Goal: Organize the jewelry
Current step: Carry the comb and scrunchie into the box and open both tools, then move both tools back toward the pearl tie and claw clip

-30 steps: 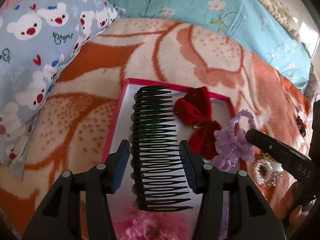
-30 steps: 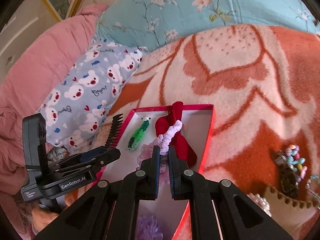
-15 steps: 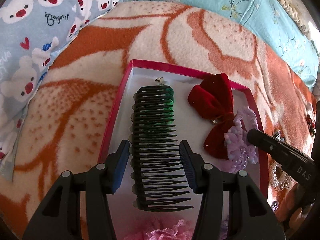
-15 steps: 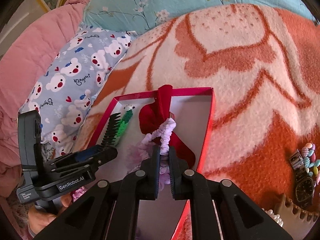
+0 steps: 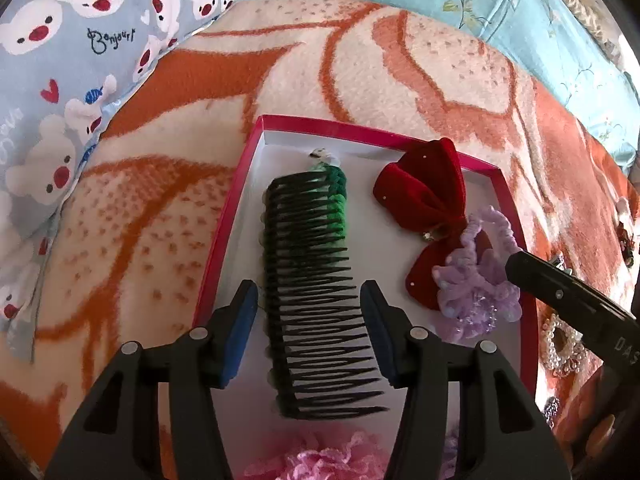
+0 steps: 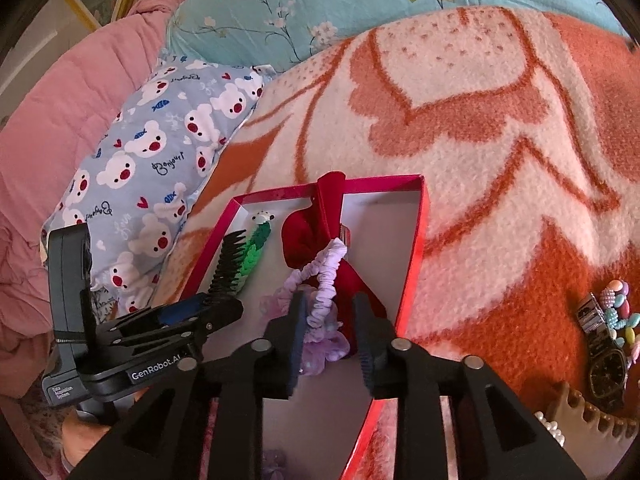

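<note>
Left gripper [image 5: 306, 328] marked "GenRobot.AI", jaws easing apart around black comb [image 5: 316, 300]; right gripper [image 6: 330, 336] jaws opening, purple scrunchie [image 6: 320, 312] loose between; "Bonjour" on pillow [image 6: 160, 152].

We see a bed under an orange-cream blanket [image 6: 460, 92]; red box [image 6: 416, 248], bear-print pillow [image 6: 160, 152], wristwatch [image 6: 606, 368] lie on it.
</note>
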Action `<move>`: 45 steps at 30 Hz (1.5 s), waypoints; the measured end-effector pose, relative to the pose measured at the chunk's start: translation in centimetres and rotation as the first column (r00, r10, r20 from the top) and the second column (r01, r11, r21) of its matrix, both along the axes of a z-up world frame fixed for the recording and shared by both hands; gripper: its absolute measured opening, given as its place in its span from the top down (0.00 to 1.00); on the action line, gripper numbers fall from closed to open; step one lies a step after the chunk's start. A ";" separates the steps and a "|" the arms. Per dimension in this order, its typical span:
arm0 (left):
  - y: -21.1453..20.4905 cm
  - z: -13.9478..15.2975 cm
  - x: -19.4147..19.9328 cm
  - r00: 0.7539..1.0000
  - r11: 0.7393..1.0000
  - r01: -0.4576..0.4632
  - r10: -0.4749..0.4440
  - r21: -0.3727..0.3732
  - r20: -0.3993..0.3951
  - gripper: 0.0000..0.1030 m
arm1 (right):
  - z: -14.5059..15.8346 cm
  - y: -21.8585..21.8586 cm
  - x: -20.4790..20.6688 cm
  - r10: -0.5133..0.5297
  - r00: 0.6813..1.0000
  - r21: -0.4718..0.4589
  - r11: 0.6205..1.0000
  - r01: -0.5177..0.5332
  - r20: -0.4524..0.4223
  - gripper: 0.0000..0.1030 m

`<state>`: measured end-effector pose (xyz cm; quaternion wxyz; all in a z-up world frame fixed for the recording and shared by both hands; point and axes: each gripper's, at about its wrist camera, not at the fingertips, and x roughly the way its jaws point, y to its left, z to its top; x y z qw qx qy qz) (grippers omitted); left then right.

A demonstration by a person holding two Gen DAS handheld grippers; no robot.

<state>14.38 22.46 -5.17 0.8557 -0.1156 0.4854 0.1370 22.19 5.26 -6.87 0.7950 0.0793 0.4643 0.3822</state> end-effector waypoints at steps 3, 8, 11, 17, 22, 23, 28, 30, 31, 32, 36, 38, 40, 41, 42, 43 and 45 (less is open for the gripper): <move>-0.2 0.6 -0.4 1.000 1.000 -0.007 0.007 0.011 0.009 0.37 | 0.4 -0.4 -0.2 -0.005 1.000 0.011 1.000 0.005 -0.001 0.59; -0.5 1.4 -0.9 1.000 1.000 -0.002 0.002 0.017 0.023 0.36 | 1.5 -1.2 -0.9 -0.011 1.000 0.031 0.999 0.011 0.012 0.57; -0.8 1.5 -1.1 1.000 1.000 0.002 -0.002 0.020 0.020 0.36 | 2.1 -1.8 -1.2 -0.013 1.000 0.035 0.999 0.012 0.024 0.56; -1.0 1.3 -1.6 1.000 1.000 -0.002 0.002 0.016 0.012 0.36 | 2.6 -3.4 -1.6 -0.036 0.999 0.038 0.999 0.035 0.028 0.56; -1.0 1.3 -2.2 1.000 1.000 -0.012 0.012 -0.002 0.011 0.36 | 3.0 -5.7 -2.0 -0.064 0.997 0.043 0.997 0.062 0.033 0.55; -1.1 1.4 -2.4 1.000 1.000 -0.013 0.013 -0.009 0.015 0.36 | 3.1 -6.1 -2.1 -0.070 0.997 0.042 0.997 0.068 0.033 0.55; -2.3 2.4 -3.5 0.999 0.999 0.003 -0.001 -0.038 0.049 0.36 | 3.4 -9.5 -2.6 -0.117 0.992 0.038 0.993 0.115 0.037 0.51; -3.1 3.0 -3.9 0.998 0.999 0.020 -0.017 -0.047 0.065 0.36 | 3.5 -11.1 -2.9 -0.138 0.990 0.037 0.990 0.136 0.041 0.51; -3.5 3.3 -4.1 0.997 0.998 0.029 -0.026 -0.049 0.072 0.36 | 3.6 -11.9 -3.0 -0.149 0.988 0.032 0.989 0.147 0.044 0.51; -4.0 3.6 -4.3 0.996 0.998 0.039 -0.035 -0.052 0.080 0.36 | 3.6 -12.6 -3.1 -0.157 0.987 0.030 0.987 0.156 0.046 0.51; -6.2 4.5 -4.6 0.992 0.994 0.082 -0.074 -0.075 0.106 0.36 | 3.7 -15.9 -3.5 -0.204 0.978 0.013 0.979 0.204 0.046 0.51; -7.3 4.9 -4.6 0.989 0.992 0.101 -0.091 -0.082 0.114 0.36 | 3.7 -17.4 -3.8 -0.225 0.973 0.005 0.974 0.225 0.048 0.50; -8.8 5.2 -4.7 0.985 0.987 0.131 -0.119 -0.090 0.123 0.33 | 3.6 -18.8 -4.0 -0.242 0.969 -0.003 0.970 0.242 0.048 0.50; -9.5 5.3 -4.8 0.983 0.985 0.143 -0.131 -0.094 0.127 0.29 | 3.5 -19.7 -4.1 -0.255 0.966 -0.009 0.967 0.255 0.048 0.49; -10.2 5.4 -4.9 0.981 0.983 0.156 -0.142 -0.095 0.131 0.28 | 3.5 -20.2 -4.2 -0.262 0.964 -0.011 0.965 0.263 0.046 0.49; -10.7 5.5 -4.9 0.980 0.982 0.164 -0.151 -0.095 0.132 0.28 | 3.4 -21.0 -4.4 -0.272 0.961 -0.012 0.962 0.273 0.045 0.49; -12.0 5.7 -5.0 0.975 0.978 0.187 -0.174 -0.096 0.135 0.28 | 3.3 -22.0 -4.6 -0.286 0.957 -0.016 0.958 0.287 0.044 0.49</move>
